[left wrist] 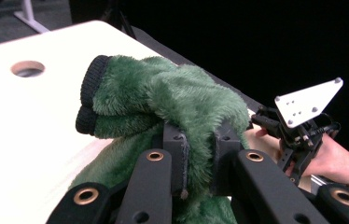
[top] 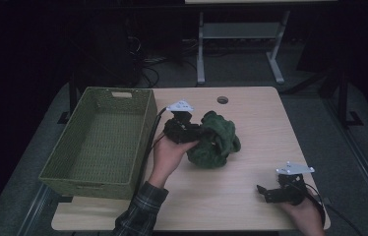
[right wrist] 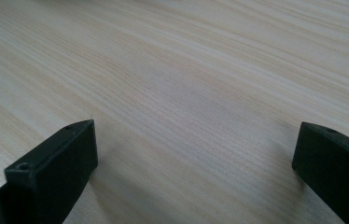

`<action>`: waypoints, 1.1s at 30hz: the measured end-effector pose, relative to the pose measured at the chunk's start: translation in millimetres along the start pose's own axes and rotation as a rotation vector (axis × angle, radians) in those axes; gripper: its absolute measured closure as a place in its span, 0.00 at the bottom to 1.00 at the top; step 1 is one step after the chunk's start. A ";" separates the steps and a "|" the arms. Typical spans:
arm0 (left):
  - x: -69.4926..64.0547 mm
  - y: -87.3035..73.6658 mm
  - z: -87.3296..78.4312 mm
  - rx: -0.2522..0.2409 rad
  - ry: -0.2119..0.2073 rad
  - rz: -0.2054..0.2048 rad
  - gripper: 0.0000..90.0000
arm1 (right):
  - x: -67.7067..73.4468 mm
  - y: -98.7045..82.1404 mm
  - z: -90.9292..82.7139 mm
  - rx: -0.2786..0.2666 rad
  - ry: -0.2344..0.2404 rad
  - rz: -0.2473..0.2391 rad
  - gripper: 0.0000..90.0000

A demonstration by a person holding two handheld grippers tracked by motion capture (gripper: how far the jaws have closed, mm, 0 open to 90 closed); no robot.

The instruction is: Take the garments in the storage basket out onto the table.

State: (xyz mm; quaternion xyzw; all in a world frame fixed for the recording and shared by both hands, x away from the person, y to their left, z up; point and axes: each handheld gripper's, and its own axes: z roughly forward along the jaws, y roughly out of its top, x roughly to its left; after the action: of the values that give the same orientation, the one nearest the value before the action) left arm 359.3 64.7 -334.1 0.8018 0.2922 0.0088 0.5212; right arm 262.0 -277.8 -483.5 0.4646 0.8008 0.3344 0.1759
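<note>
At the frame's centre the left gripper (top: 195,132) pinches the green fleece garment (top: 215,140) bunched on the desk (top: 251,187) (right gripper (top: 265,193) idle, jaws wide, lower right), the empty basket (top: 145,129) at left still awaiting it.

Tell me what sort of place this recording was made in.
Probably a lab or office workroom: a light wooden desk with a cable hole, another desk's metal frame behind, and loose cables on the grey floor.
</note>
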 end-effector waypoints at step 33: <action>32.5 -86.9 83.8 0.203 0.016 -0.044 0.88 | 0.0 -0.1 0.0 0.000 -0.001 -0.001 0.00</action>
State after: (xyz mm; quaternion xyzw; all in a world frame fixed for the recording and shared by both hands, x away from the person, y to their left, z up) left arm 373.1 35.4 -454.9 0.8437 0.3131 -0.0257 0.4352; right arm 262.0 -277.9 -483.5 0.4644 0.8010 0.3341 0.1762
